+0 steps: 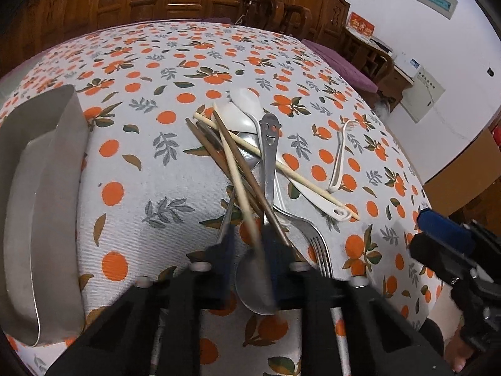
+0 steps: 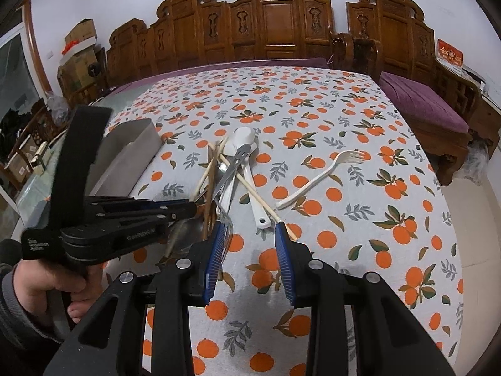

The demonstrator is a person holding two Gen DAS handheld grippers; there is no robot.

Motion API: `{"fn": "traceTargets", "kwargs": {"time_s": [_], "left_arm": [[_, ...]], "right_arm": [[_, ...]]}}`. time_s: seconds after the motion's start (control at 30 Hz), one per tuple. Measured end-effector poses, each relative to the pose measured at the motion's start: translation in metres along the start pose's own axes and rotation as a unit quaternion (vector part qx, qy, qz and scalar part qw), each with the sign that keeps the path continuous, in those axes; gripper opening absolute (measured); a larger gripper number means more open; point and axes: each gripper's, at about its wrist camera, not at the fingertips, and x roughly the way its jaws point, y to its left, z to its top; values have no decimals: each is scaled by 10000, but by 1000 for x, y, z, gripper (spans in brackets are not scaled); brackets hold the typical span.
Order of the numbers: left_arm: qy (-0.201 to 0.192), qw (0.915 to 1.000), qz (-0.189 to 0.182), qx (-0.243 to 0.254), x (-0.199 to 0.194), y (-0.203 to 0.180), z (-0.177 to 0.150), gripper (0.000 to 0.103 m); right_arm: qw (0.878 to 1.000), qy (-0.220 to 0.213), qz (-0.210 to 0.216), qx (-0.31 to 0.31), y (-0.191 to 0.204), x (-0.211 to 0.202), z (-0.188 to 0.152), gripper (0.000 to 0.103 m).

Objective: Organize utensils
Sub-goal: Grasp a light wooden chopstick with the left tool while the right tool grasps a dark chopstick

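A heap of utensils lies mid-table: white spoons [image 1: 247, 101], a metal spoon with a smiley handle [image 1: 270, 144], brown chopsticks [image 1: 203, 144], a metal fork [image 1: 316, 241] and pale chopsticks. My left gripper [image 1: 249, 244] is shut on the near end of one pale chopstick [image 1: 230, 163], which looks blurred there, right above a metal spoon bowl [image 1: 253, 285]. The right wrist view shows the left gripper [image 2: 188, 210] from the side at the heap's near edge. My right gripper [image 2: 250, 228] is open and holds nothing, with fork tines [image 2: 226, 217] by its left pad.
A metal tray [image 1: 47, 163] [image 2: 137, 144] stands left of the heap. A white plastic fork [image 1: 336, 163] [image 2: 316, 185] lies alone on the right. An orange-print cloth covers the table; carved wooden benches with a purple cushion [image 2: 422, 103] stand behind it.
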Motion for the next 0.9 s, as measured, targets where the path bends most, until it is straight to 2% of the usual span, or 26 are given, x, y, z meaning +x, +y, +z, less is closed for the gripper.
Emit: {"fn": "traceTargets", "kwargs": {"time_s": [0.33, 0.4, 0.6, 0.9], "left_arm": [[-159, 9997, -162, -11, -28, 11, 2, 4], [-222, 9996, -166, 43, -40, 14, 3, 4], [-386, 9990, -173, 134, -67, 23, 2, 4], [-616, 9974, -104, 363, -96, 28, -17, 4]], "right_arm": [[9996, 219, 20, -148, 15, 30, -3, 36], [9997, 209, 91, -129, 17, 33, -2, 29], [9987, 189, 411, -250, 40, 39, -1, 22], [9957, 679, 511, -367, 47, 53, -21, 19]]}}
